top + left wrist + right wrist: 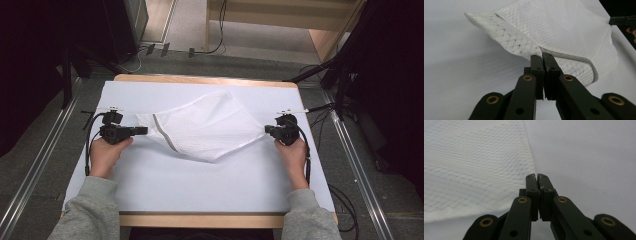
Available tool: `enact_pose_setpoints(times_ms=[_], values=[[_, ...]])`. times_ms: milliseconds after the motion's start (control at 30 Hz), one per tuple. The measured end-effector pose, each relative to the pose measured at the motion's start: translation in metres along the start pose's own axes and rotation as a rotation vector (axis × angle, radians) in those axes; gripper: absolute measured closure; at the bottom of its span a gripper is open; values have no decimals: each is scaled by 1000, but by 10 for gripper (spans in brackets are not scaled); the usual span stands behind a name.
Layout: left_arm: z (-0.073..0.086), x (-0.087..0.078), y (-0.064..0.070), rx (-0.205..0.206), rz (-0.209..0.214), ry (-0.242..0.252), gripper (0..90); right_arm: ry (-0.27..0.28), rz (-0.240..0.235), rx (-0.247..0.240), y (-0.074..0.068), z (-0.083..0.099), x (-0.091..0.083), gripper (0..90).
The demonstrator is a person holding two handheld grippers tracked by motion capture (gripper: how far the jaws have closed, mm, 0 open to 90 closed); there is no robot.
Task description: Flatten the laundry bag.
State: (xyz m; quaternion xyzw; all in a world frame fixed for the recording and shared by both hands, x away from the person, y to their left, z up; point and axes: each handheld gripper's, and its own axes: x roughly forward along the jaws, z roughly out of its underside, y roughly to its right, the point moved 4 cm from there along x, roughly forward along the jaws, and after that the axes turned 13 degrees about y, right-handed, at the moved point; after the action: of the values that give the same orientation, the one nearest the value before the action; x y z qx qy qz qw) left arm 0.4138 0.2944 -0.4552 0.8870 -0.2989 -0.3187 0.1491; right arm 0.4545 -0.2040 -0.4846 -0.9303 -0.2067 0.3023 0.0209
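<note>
A white mesh bag with a grey zipper lies spread in the middle of the white-covered table. My left gripper is at the bag's left side. In the left gripper view its jaws are shut on the bag's edge beside the zipper, lifting it a little. My right gripper is at the bag's right corner, which is drawn out to a point. In the right gripper view the jaws are shut where the mesh tapers to them. The left gripper view also shows the right gripper far off.
The table's wooden edge runs along the front. Metal floor rails flank the table on both sides. Cables trail on the floor at right, and dark stands and a wooden unit are behind.
</note>
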Motion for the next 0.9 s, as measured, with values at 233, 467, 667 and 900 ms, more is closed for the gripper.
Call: enact_pose_setpoints(times_ms=[233,467,667,900], values=[[3,-2,2,44,-6,4,618,39,-64,-25,-13,-5,-4,722],[9,-12,9,101,-3,11,434,70,-156,-107,-49,-8,-25,637],[12,-22,14,110,13,23,373,43,-220,-148,-75,-1,-29,592],[16,-29,15,110,1,29,362,16,-309,-194,-109,7,-27,614]])
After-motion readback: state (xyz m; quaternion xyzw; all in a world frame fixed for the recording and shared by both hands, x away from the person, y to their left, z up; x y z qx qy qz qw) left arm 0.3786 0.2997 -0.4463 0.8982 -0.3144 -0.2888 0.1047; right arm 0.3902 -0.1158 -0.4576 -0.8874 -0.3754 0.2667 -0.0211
